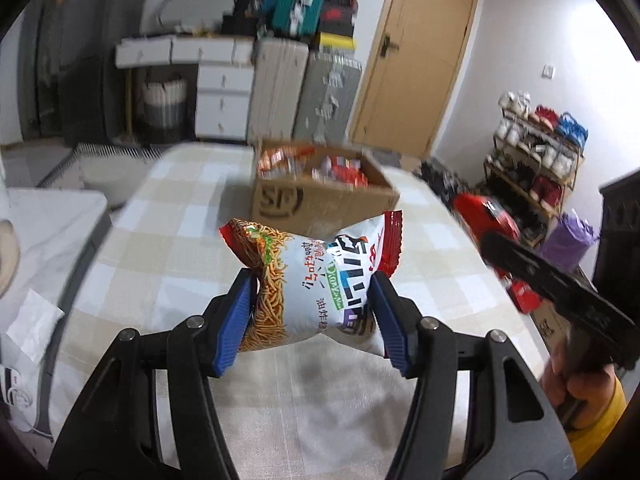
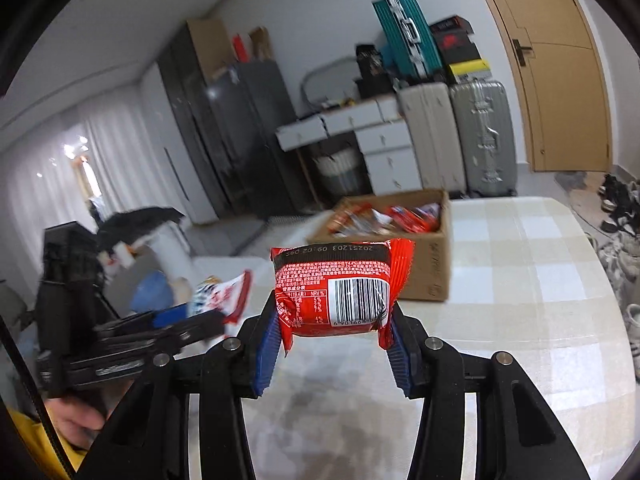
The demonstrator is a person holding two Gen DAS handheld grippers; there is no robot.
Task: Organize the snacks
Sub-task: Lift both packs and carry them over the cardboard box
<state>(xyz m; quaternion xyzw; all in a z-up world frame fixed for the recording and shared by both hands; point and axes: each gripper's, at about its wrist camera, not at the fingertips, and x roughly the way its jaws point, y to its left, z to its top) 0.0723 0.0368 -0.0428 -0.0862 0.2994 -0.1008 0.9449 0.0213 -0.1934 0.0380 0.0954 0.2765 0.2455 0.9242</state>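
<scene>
The left tongs (image 1: 312,308) squeeze a white noodle bag (image 1: 312,280) up in the air over the checked bench (image 1: 168,240). The right tongs (image 2: 332,328) squeeze a red bag (image 2: 340,288), also lifted off the bench. An open box (image 1: 320,196) full of snacks sits on the bench at 12 o'clock from both bags, a little way off.

left gripper (image 1: 312,316): black linkage arms, silver pivot pins, ribbed blue pads | right gripper (image 2: 332,332): identical | sleeve (image 1: 596,420): yellow
</scene>
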